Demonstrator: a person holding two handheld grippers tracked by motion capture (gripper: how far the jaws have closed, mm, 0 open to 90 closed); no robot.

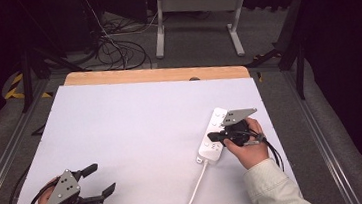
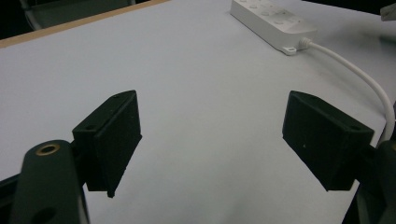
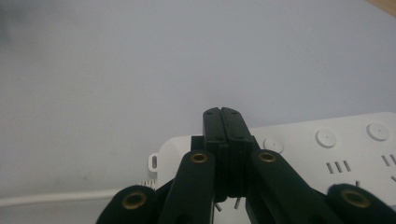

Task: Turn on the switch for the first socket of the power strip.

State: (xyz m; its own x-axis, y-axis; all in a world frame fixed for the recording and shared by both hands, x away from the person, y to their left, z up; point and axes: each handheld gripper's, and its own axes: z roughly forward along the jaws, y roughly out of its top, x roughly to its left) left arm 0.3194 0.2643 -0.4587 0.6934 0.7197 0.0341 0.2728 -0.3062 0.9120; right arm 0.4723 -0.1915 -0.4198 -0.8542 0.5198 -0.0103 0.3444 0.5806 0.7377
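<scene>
A white power strip (image 1: 213,134) lies on the right side of the white board, its white cable (image 1: 194,193) running off the near edge. My right gripper (image 1: 211,137) hovers over the strip's cable end, jaws pressed together with nothing between them; in the right gripper view the shut right gripper (image 3: 221,113) points past the power strip (image 3: 336,149) and its round buttons. My left gripper (image 1: 102,178) rests at the board's near left corner, open and holding nothing. In the left gripper view the left gripper (image 2: 212,140) is spread wide, with the power strip (image 2: 273,21) far ahead.
The white board (image 1: 137,136) covers a wooden table whose far edge (image 1: 156,75) shows. Beyond it are a desk frame (image 1: 195,10) and loose cables (image 1: 119,50) on the floor. Metal rails (image 1: 317,124) flank the table.
</scene>
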